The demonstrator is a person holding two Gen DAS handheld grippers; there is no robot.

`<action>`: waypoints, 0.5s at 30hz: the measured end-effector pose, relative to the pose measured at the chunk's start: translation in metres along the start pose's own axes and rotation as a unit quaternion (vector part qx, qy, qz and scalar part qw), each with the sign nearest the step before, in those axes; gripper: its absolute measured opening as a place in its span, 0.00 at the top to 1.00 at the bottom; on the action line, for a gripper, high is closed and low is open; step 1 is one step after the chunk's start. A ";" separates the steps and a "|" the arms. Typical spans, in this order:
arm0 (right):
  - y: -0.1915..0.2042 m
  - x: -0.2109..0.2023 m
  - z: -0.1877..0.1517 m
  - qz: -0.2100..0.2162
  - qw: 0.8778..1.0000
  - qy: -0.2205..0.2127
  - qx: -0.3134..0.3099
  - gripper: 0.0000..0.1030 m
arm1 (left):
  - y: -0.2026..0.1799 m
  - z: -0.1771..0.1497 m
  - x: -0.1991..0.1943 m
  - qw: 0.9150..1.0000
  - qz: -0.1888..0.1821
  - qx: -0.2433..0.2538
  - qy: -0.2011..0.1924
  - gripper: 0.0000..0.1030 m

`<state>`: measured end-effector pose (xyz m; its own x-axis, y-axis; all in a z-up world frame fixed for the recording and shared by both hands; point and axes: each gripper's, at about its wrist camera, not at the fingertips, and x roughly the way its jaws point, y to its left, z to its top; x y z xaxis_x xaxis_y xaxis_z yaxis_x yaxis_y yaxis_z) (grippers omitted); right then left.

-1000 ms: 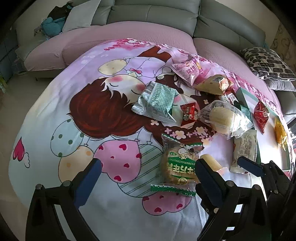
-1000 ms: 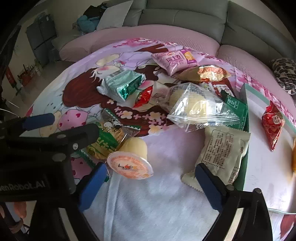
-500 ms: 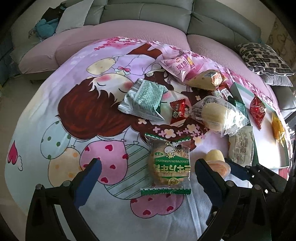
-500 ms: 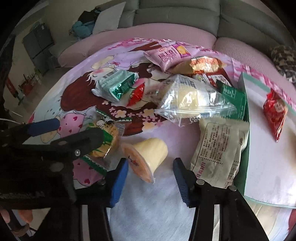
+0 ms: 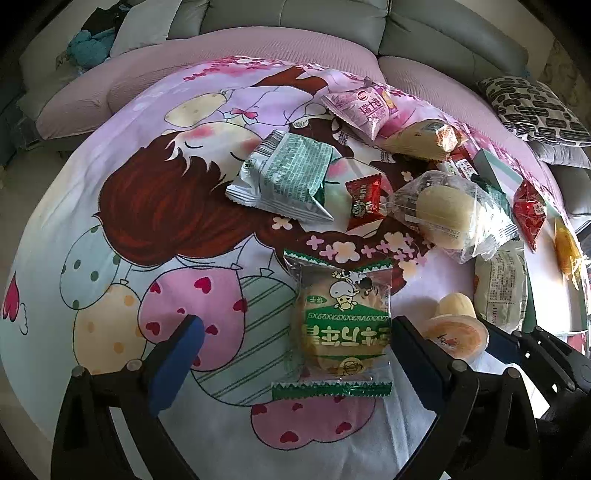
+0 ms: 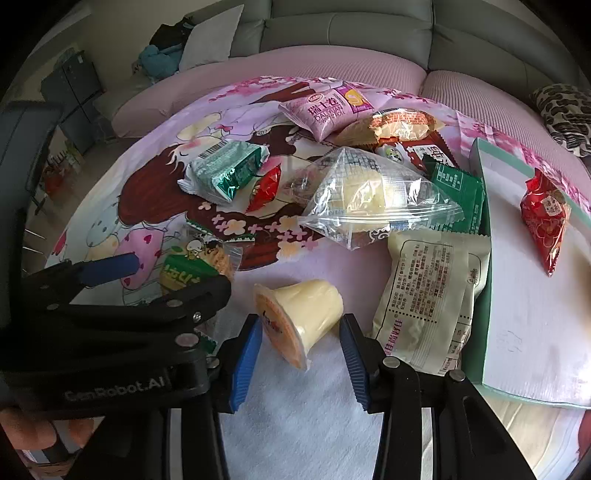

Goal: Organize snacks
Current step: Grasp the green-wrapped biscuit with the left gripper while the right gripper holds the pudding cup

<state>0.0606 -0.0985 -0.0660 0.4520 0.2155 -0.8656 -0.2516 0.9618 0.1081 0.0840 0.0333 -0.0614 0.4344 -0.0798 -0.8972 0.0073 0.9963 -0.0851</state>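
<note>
A pale yellow pudding cup [image 6: 303, 317] with an orange lid lies tipped on its side on the cartoon bedspread. My right gripper [image 6: 300, 325] is closing on it, and both blue pads touch it, one at the lid and one at the base. The same pudding cup [image 5: 456, 328] shows at the right of the left wrist view. My left gripper [image 5: 293, 325] is open wide just above a green-and-clear pastry packet [image 5: 345, 317], which lies by its right finger.
A white tray [image 6: 480, 258] with a teal rim lies at the right and holds a red packet [image 6: 546, 218]. A cream packet [image 6: 428, 295] leans on its edge. Further back lie a clear bun bag [image 6: 369, 195], a green-silver packet [image 6: 225, 177] and a pink packet [image 6: 325, 110]. A grey sofa [image 6: 351, 29] stands behind.
The right jaws have narrowed from wide open onto the pudding cup, which has tipped from upright onto its side. The left gripper has sunk a little toward the pastry packet.
</note>
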 end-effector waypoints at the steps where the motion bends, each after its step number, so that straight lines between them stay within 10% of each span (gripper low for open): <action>1: 0.000 0.000 0.000 0.001 1.000 0.000 0.001 0.54 | 0.001 0.000 0.000 1.000 0.005 -0.001 -0.001 0.03; 15: 0.001 0.003 0.002 -0.001 1.000 0.006 -0.008 0.54 | 0.014 0.000 -0.006 0.999 0.010 -0.031 -0.011 0.32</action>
<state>0.0631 -0.0962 -0.0675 0.4429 0.2118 -0.8712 -0.2637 0.9595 0.0992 0.0815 0.0479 -0.0576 0.4536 -0.0585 -0.8893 -0.0573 0.9939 -0.0946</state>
